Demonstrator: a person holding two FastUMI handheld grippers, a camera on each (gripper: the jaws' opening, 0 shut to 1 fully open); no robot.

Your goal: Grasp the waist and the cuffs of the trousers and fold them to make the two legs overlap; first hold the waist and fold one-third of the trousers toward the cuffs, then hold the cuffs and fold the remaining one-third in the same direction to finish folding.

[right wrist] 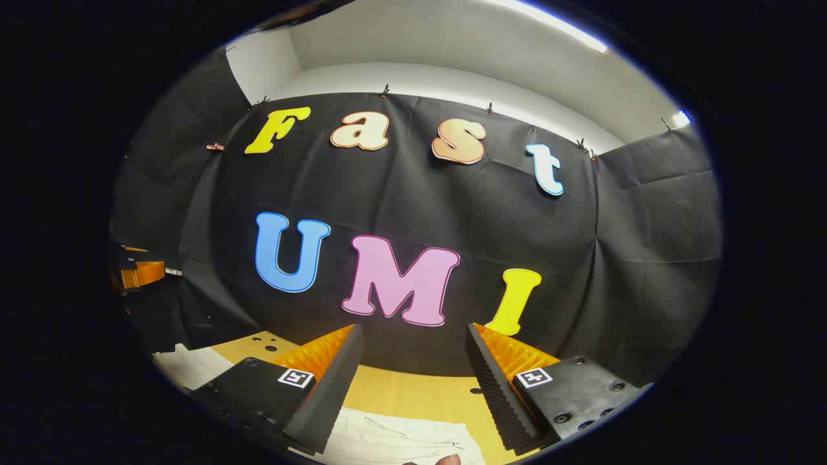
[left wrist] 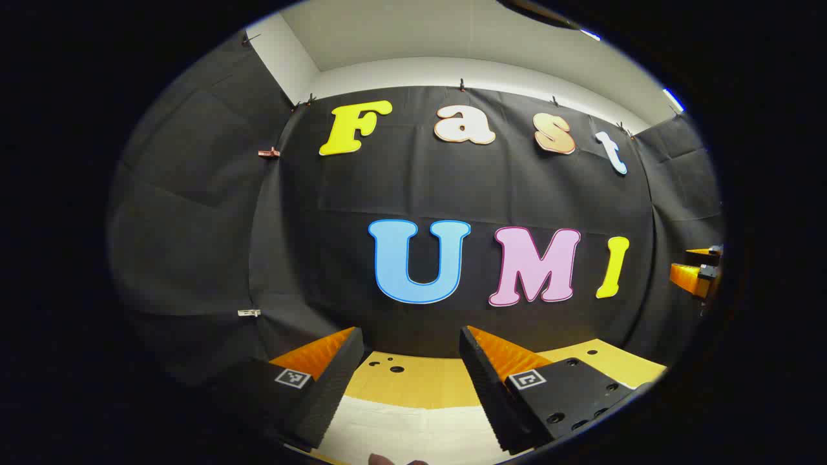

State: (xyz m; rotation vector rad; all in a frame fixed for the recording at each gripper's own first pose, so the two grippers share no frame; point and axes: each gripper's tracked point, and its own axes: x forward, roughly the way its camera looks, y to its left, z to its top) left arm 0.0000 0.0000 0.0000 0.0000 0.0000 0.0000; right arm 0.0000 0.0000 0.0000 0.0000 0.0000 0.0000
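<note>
Hovering high, both claws gape wide and carry nothing: the left gripper (left wrist: 410, 381) and right gripper (right wrist: 413, 381) hang above the pale trousers (right wrist: 400, 439) spread on the yellow table (right wrist: 413, 394). Best move, I'd judge: drop both together, pinch waist and cuff edges squarely. Beyond stands the black booth wall (left wrist: 413, 187).

This looks like a test booth in a lab, not a home. Black cloth (left wrist: 194, 213) hangs all around as the walls, held up along the top by little clips (left wrist: 269, 153). Above the cloth there is a plain white wall (right wrist: 452, 77) and a long bright ceiling light (right wrist: 549, 22). Down low is a yellow wooden table (left wrist: 420, 384) with small round holes drilled in it.
</note>
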